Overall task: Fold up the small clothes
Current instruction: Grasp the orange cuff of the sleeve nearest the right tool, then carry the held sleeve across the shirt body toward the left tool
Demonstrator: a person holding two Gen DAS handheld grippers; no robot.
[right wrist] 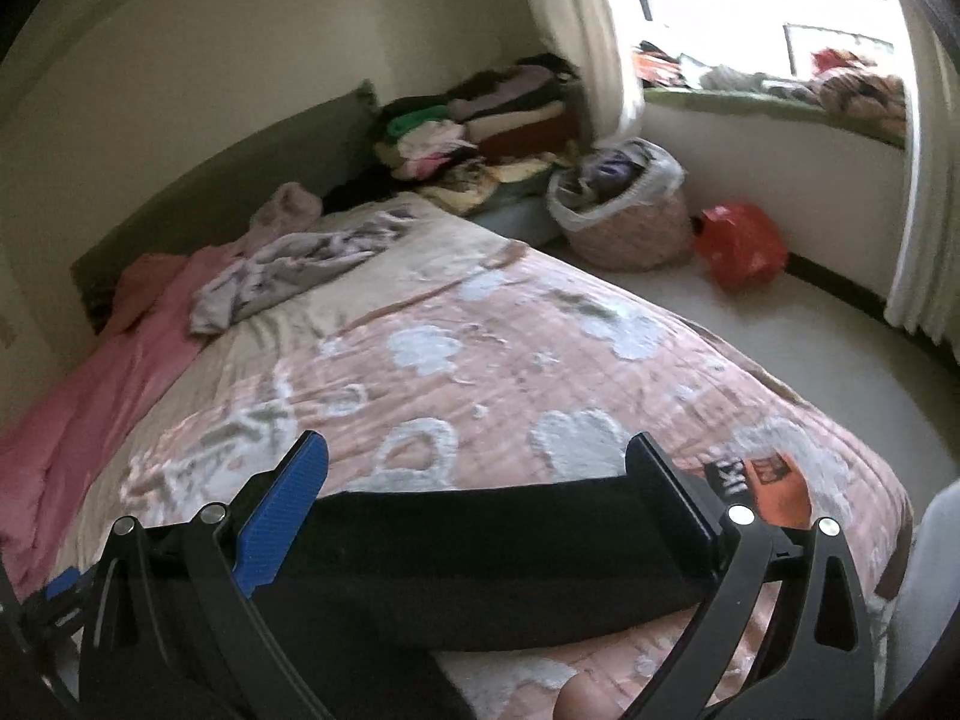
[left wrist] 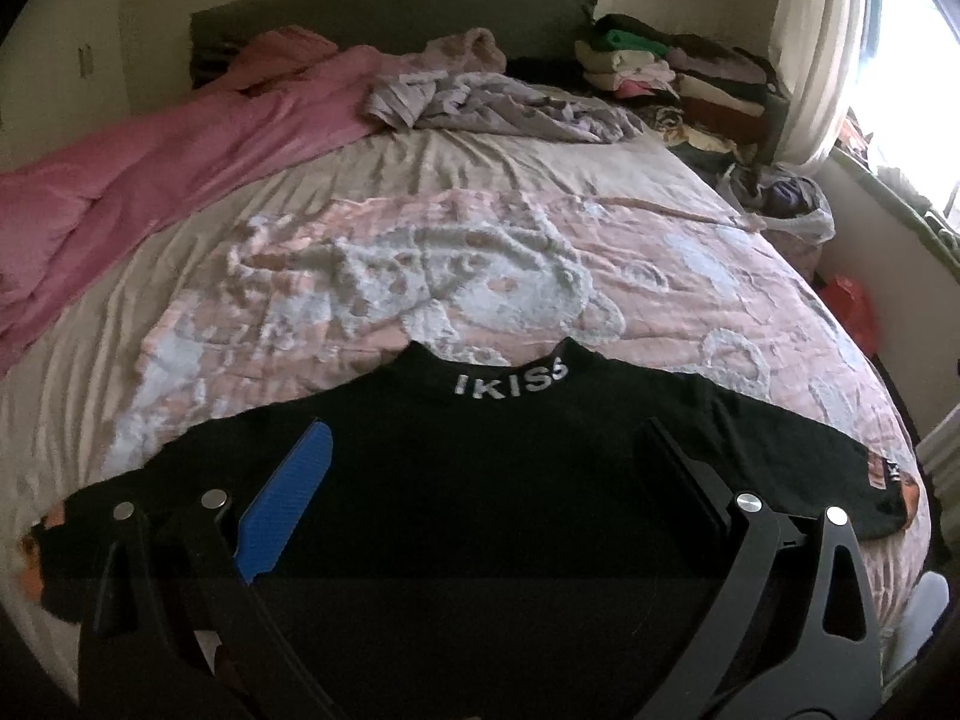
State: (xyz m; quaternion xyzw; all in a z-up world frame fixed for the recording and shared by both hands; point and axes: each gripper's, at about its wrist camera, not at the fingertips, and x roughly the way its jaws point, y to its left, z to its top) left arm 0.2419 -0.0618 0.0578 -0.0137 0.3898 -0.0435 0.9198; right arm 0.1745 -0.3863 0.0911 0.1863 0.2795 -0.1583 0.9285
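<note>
Both claws, left claw and right claw, gape wide above the black shirt, gripping nothing.

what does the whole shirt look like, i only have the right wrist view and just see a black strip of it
Observer: In the left wrist view the black shirt lies spread flat on the bed, both sleeves out, collar pointing away toward the headboard.
Operator: any print on it
Observer: White letters across the collar read IKISS.
Operator: is the left gripper holding it
Observer: No. The left gripper is open over the chest of the shirt, its fingers wide apart with nothing pinched.
Operator: anything left of the bed i cant see
Observer: A pink blanket runs all along the left edge, right down to the near corner.
</note>
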